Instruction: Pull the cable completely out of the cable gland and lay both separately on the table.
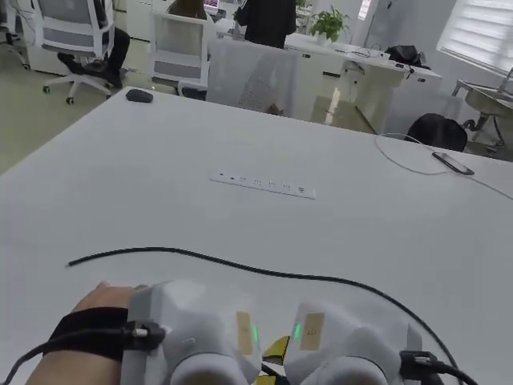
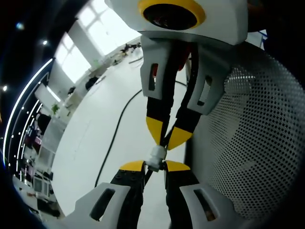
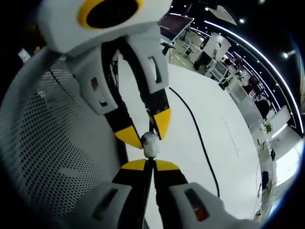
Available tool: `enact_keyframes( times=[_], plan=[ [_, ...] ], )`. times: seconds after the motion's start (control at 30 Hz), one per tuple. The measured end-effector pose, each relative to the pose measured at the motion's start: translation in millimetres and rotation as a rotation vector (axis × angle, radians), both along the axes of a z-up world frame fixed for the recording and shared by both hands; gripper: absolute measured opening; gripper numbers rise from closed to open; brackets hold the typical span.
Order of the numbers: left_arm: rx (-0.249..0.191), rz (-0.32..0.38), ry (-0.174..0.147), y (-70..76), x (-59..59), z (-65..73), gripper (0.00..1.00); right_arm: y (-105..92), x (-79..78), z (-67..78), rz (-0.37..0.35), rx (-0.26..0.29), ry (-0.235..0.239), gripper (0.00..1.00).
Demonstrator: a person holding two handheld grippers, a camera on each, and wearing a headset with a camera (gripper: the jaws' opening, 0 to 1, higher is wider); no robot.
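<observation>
Holds the white gland (image 2: 156,153) in part-closed jaws of the left gripper (image 2: 153,166), tip to tip with the right gripper (image 3: 148,165), pinched nearly shut on the black cable (image 1: 160,250) trailing over the table (image 1: 321,160). Likely light, with a limp cable and a hard, slick gland: grip close by the gland.

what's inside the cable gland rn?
The cable gland is pinched by the left gripper. The black cable meets its end where the right gripper is shut on it. The bore is covered by gland body and jaw tips; cable depth inside can't be seen.
</observation>
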State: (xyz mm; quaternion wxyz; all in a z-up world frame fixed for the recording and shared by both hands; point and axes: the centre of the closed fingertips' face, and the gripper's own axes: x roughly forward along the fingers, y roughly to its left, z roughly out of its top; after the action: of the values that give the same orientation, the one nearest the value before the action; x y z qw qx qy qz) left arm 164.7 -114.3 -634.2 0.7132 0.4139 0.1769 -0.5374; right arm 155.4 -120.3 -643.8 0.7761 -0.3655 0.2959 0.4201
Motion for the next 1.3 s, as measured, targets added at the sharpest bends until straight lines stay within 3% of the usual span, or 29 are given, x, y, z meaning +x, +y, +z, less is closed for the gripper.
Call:
enact_keyframes(
  times=[0.1,0.2,0.27,0.3,0.4,0.43,0.5,0.53,0.6,0.73,0.83,0.93,1.07,1.17,1.3],
  plan=[
    [0.000,0.001,0.002,0.0,-0.3,-0.4,0.16,-2.8,2.1,-1.2,-0.028,0.013,0.012,0.04],
    [0.012,0.021,-0.003,3.5,3.5,-1.3,0.16,-19.4,3.6,-9.9,-0.082,-0.059,0.033,0.04],
    [-0.002,0.033,0.015,4.2,3.7,-1.1,0.16,-26.1,1.8,-15.4,-0.127,-0.065,0.062,0.04],
    [-0.006,0.032,0.014,3.6,3.2,-1.0,0.16,-32.8,1.2,-18.4,-0.145,-0.098,0.072,0.04],
    [0.004,0.031,0.006,2.8,2.7,-1.9,0.16,-33.8,1.2,-21.0,-0.128,-0.120,0.076,0.05],
    [0.006,0.030,0.008,2.7,2.4,-2.3,0.16,-33.6,1.4,-21.5,-0.128,-0.122,0.078,0.07],
    [0.018,0.025,0.005,4.1,2.3,-3.8,0.16,-32.9,3.6,-20.3,-0.120,-0.139,0.057,0.24],
    [0.019,0.023,0.003,4.2,2.4,-4.0,0.16,-27.4,4.8,-16.5,-0.108,-0.111,0.043,0.28],
    [0.014,0.019,0.002,3.6,1.9,-3.1,0.16,-18.6,1.9,-12.9,-0.076,-0.074,0.044,0.25],
    [0.003,-0.008,-0.009,-1.7,-1.3,-0.3,0.16,-14.2,1.4,-9.2,-0.049,-0.059,0.026,0.23],
    [0.024,-0.017,-0.005,-1.2,-2.8,-4.5,0.16,-9.5,-1.3,-6.0,-0.035,-0.027,0.031,0.07],
    [0.005,0.005,-0.004,0.7,1.7,-1.4,0.16,-8.5,0.0,-4.1,-0.035,-0.023,0.010,0.04],
    [0.015,0.035,-0.012,5.4,7.2,-2.0,0.16,-24.2,0.9,-14.8,-0.095,-0.085,0.051,0.04],
    [0.013,0.048,-0.016,6.9,9.1,-0.7,0.16,-29.5,3.1,-17.6,-0.117,-0.107,0.051,0.04],
    [0.019,0.042,-0.010,6.6,7.2,-2.3,0.16,-29.8,1.0,-20.4,-0.096,-0.143,0.057,0.09]
  ],
)
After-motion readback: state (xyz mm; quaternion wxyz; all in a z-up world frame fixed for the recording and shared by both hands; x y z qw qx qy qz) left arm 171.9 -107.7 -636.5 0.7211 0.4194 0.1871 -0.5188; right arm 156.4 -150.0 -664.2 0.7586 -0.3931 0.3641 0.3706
